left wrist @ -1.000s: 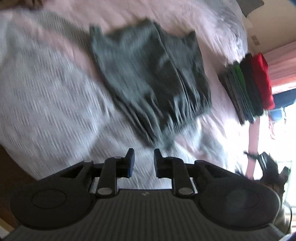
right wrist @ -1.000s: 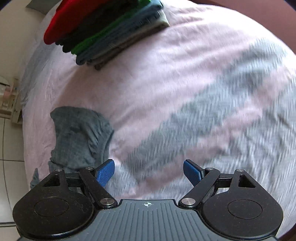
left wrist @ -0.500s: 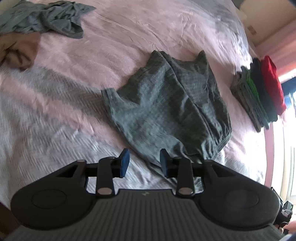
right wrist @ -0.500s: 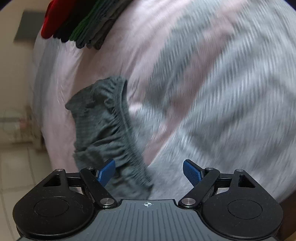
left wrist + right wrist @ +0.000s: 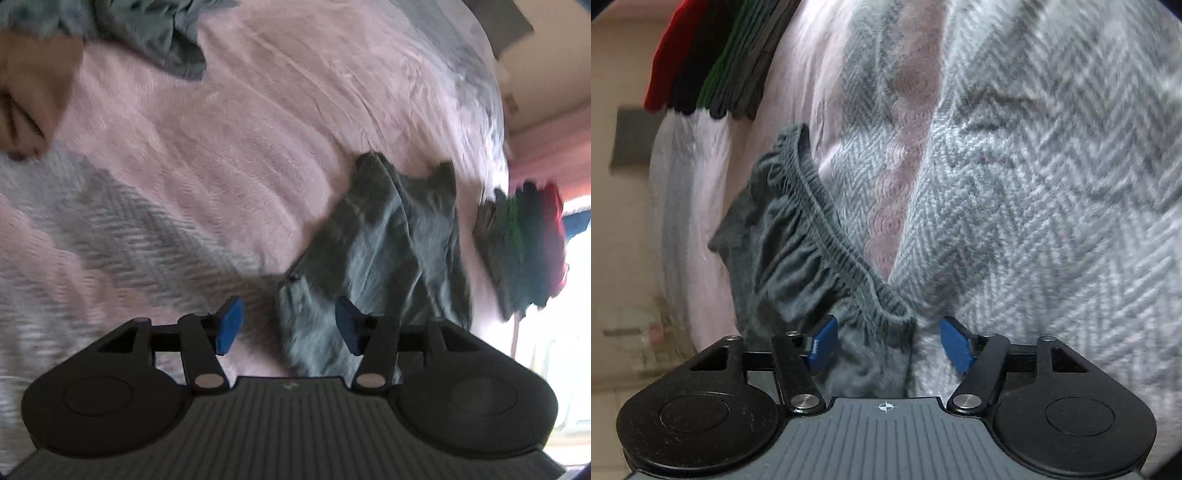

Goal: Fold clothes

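Left wrist view. The left tool [image 5: 288,326] hangs over the bed [image 5: 229,155] with its jaws moderately wide and nothing gripped. The grey shorts [image 5: 388,236] lie just ahead of it and to the right, spread on the pink and grey blanket; their long axis runs from the near edge by the tool away toward the far right, where the 2 leg ends point. The near hem sits between the blue pads [image 5: 229,325], though whether a pad touches cloth cannot be told through the blur. At far left lie an unfolded blue-grey garment [image 5: 159,40] and a tan garment [image 5: 33,96]; at far right stands the stack of folded clothes [image 5: 524,251].

Right wrist view. The right tool [image 5: 888,345] is also open to a medium width and empty. The gathered elastic waistband [image 5: 820,218] of the shorts runs from the far left down to a corner lying directly between the jaws. The folded stack appears at the far upper left.

Judgement: the right tool is the better placed of the 2 for a grip, since the waistband corner already sits in its gap; closing there is the likely next step.
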Demonstrator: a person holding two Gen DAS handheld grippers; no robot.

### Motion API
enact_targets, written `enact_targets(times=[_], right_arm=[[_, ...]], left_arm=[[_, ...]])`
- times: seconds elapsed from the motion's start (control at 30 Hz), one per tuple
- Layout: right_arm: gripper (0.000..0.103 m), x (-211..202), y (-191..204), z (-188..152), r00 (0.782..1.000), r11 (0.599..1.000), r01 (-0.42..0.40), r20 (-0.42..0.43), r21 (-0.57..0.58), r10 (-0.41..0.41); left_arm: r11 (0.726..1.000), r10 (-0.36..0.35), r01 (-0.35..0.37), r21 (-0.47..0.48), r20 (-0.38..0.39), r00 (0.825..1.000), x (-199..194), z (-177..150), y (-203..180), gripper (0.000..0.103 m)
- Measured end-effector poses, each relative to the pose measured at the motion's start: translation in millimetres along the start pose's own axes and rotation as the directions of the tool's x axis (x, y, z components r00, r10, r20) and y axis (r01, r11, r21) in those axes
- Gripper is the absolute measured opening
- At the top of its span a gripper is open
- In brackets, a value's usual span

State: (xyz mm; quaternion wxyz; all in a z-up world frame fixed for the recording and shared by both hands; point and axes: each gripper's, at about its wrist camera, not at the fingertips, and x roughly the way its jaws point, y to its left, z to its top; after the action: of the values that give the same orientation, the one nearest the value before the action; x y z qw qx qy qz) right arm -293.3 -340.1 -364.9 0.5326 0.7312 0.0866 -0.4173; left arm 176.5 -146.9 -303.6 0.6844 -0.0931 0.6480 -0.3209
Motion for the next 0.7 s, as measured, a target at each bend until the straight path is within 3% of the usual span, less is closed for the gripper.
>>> enact_targets(times=[0.03,0.07,0.13,0.17,0.2,0.3,0.43,0.5,0.63,0.7], right_arm=[[0.064,3.8,-2.2,-0.8,1.000,0.999,-0.025,0.005,0.020,0.025],[0.055,8.0,-3.3,-2.2,0.999,0.999,-0.036,0.008,0.026,0.036],[0.044,17.5,-2.1,-6.2,1.000,1.000,-0.029,-0.009,0.000,0.029],[0.025,21.0,-0.8,-8.2,1.000,1.000,-0.023,-0.016,-0.019,0.023],[0.016,22.3,0.4,-8.9,1.000,0.999,-0.016,-0.020,-0.033,0.015],[0.012,15.2,5.9,-4.2,1.000,0.997,-0.003,-0.004,-0.072,0.003],[0.011,-23.7,38.5,22.3,0.999,0.973,-0.025,0.019,-0.227,0.030],[0.011,-47.8,63.5,36.0,0.998,0.937,-0.052,0.016,-0.346,0.061],[0.008,-91.2,100.7,55.0,0.998,0.820,-0.045,0.008,-0.571,0.061],[0.008,-100.7,90.7,60.1,1.000,0.812,-0.028,-0.012,-0.584,0.026]], left_arm=[[1.000,-0.011,0.011,-0.019,-0.004,1.000,6.3,0.9,2.6,0.050],[0.999,-0.022,0.022,-0.035,-0.009,1.000,12.0,1.4,4.8,0.047],[0.998,-0.051,0.050,-0.040,-0.019,0.999,19.8,0.9,6.4,0.035],[0.997,-0.063,0.063,-0.033,-0.024,0.998,22.4,0.3,6.1,0.021],[0.997,-0.070,0.070,-0.021,-0.027,0.997,22.7,-0.1,5.3,0.007],[0.997,-0.081,0.081,0.017,0.000,0.997,12.1,-2.4,2.4,0.001],[0.992,-0.116,0.114,0.049,0.053,0.992,-20.4,-15.0,0.4,0.001],[0.987,-0.156,0.153,0.050,0.047,0.987,-34.7,-35.5,-2.7,0.001],[0.982,-0.174,0.170,0.086,0.043,0.984,-55.6,-90.3,-10.6,0.001],[0.986,-0.149,0.144,0.088,0.048,0.988,-59.9,-116.3,-8.3,0.001]])
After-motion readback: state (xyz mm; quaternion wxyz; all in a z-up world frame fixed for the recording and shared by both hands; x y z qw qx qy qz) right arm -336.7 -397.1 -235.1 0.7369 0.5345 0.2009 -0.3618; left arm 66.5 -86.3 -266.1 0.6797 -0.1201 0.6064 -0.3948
